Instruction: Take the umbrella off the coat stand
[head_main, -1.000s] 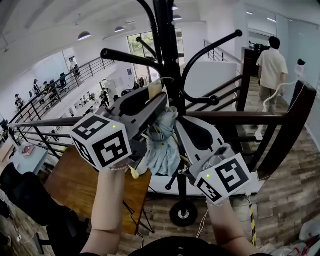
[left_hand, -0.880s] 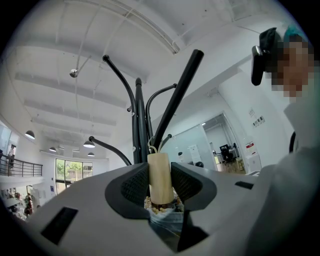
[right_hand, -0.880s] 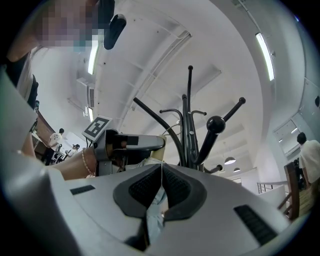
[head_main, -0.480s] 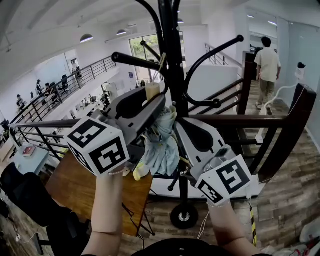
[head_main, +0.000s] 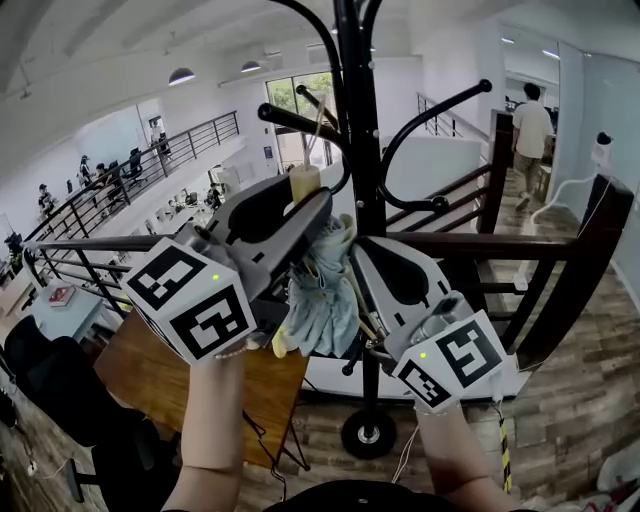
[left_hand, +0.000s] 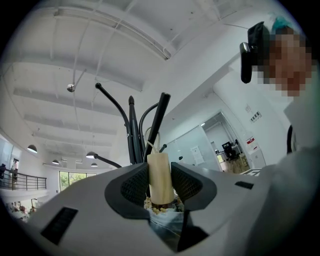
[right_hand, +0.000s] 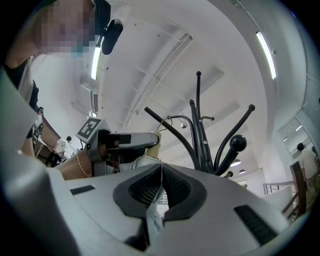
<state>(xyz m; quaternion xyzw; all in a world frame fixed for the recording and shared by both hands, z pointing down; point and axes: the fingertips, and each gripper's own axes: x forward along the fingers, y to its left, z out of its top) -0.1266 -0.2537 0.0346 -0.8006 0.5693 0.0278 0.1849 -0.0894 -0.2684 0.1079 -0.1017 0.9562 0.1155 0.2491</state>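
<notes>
The umbrella (head_main: 325, 290) hangs beside the coat stand (head_main: 362, 150), cream handle (head_main: 303, 183) clamped in my left gripper (left_hand: 160, 172), folded fabric pinched in my right gripper (right_hand: 161, 172), jaws nearly together. Grips done (2 of 2), but its cord (left_hand: 148, 142) looks hooked, so lifting clear remains.

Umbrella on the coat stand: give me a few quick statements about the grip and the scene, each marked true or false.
1. The left gripper is shut on the umbrella's cream handle. True.
2. The right gripper is open and empty. False: its jaws are closed on the umbrella's light blue fabric.
3. The umbrella is folded, not opened out. True.
4. The coat stand is white. False: it is black.
5. A person stands in the background at the head view's upper right. True.
</notes>
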